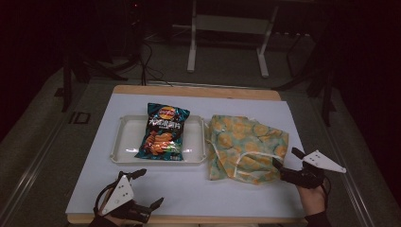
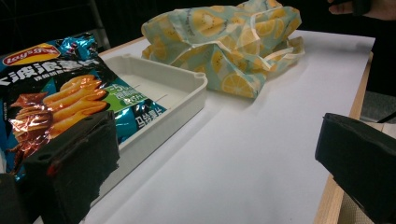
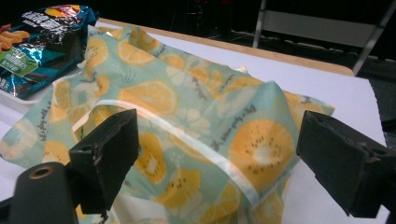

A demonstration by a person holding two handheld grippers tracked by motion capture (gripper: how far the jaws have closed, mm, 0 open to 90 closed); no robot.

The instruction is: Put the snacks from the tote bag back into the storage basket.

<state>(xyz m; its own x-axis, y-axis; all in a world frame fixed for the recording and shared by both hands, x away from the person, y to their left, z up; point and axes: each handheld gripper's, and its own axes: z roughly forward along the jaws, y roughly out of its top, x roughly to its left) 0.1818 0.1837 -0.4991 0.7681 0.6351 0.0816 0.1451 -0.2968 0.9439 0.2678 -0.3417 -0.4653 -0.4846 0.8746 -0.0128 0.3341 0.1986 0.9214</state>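
Observation:
A teal chips bag [image 1: 163,132] lies in a shallow white tray [image 1: 124,142] on the white mat. To the tray's right is a crumpled cloth bag [image 1: 241,142], printed with orange and kiwi slices, with white handles. My right gripper [image 1: 285,157] is open at the cloth bag's near right edge. In the right gripper view the cloth bag [image 3: 187,102] bulges between the two wide-apart jaws of the right gripper [image 3: 224,154]. My left gripper [image 1: 151,187] is open near the front edge, empty. In the left gripper view it [image 2: 215,158] faces the tray [image 2: 182,88], the chips bag [image 2: 56,98] and the cloth bag [image 2: 229,42].
The white mat [image 1: 189,189] covers a wooden table whose edge [image 1: 198,90] shows at the back. Behind the table are a white frame stand [image 1: 227,28] and cables on the floor. The other hand [image 2: 369,7] shows far off in the left gripper view.

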